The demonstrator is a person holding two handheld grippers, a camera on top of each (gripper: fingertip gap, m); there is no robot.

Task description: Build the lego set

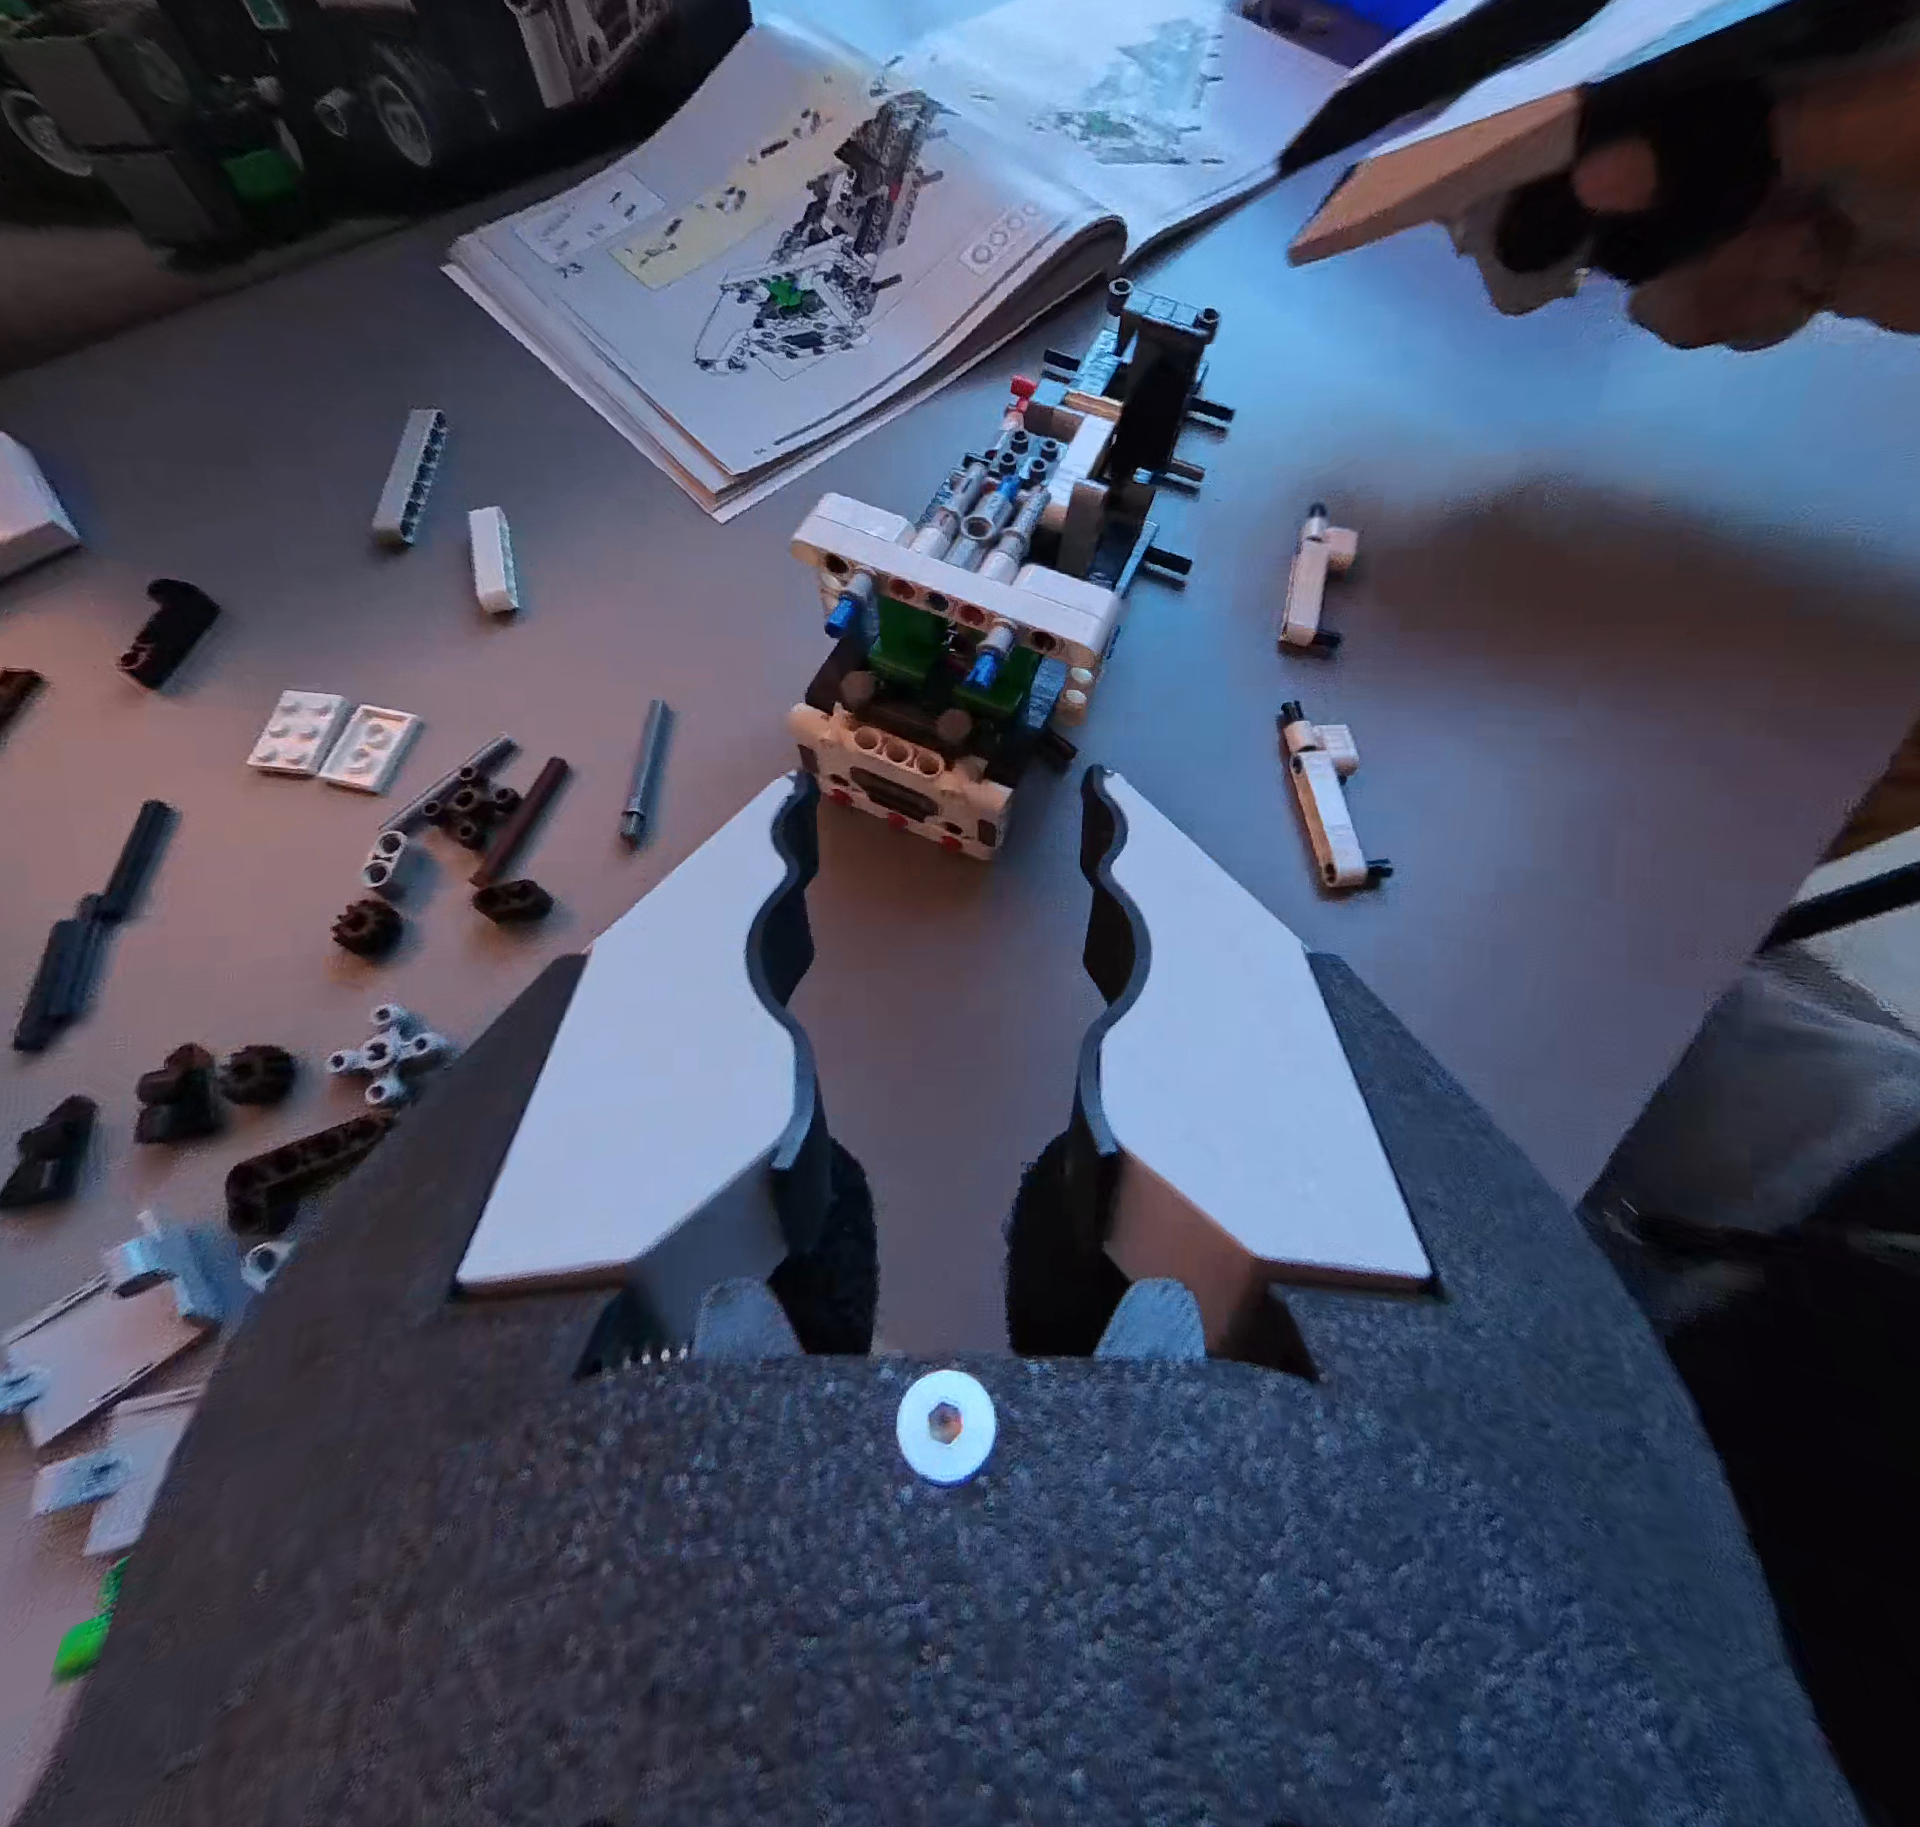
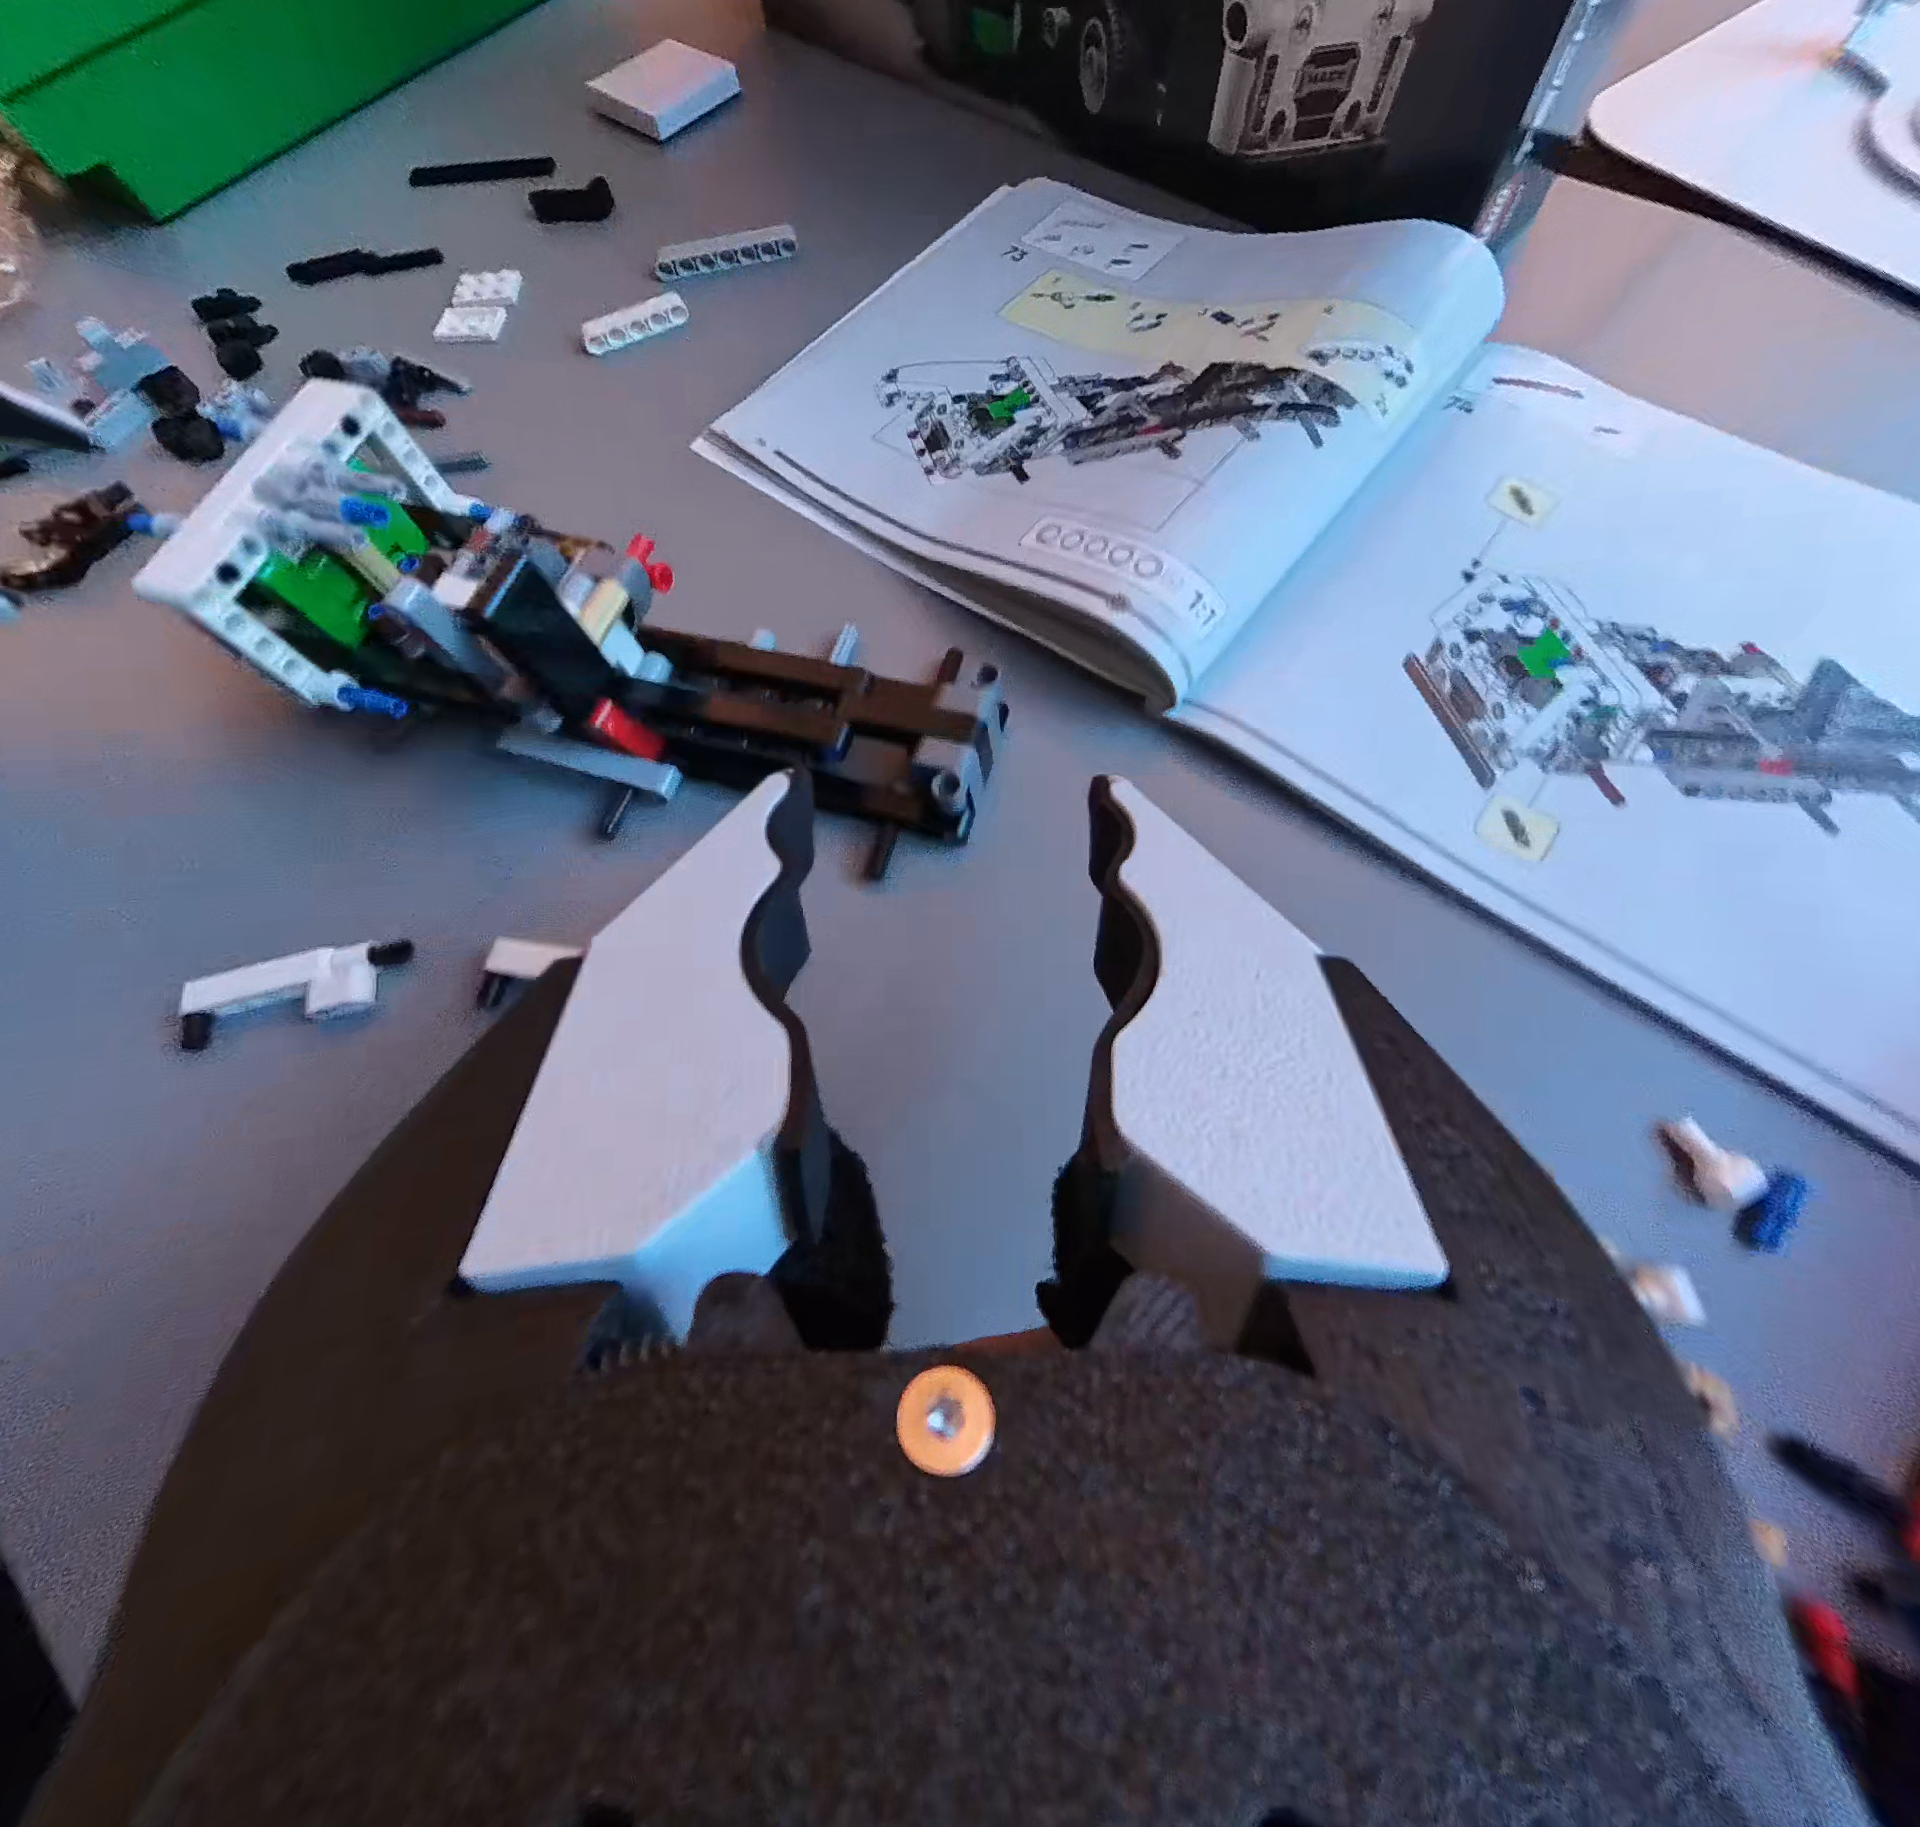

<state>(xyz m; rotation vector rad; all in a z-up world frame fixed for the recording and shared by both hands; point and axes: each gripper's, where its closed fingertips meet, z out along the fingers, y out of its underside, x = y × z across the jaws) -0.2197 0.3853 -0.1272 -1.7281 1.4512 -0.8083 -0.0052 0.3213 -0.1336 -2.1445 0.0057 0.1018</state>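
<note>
hovering over the desk (image 1: 1507, 551), you had both grippers, left (image 1: 948, 790) & right (image 2: 948, 798), w/ jaws apart, empty, near the truck chassis (image 1: 977, 655).

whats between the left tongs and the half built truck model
Nothing: in the left wrist view only bare grey tabletop separates the open left tongs from the white, green and black half-built truck model.

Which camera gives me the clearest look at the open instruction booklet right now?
The right wrist view: the instruction booklet lies close and large, both open pages facing the camera, though its right page runs off frame. The left wrist view shows the booklet farther away and smaller, its right page partly hidden behind the other gripper.
</note>
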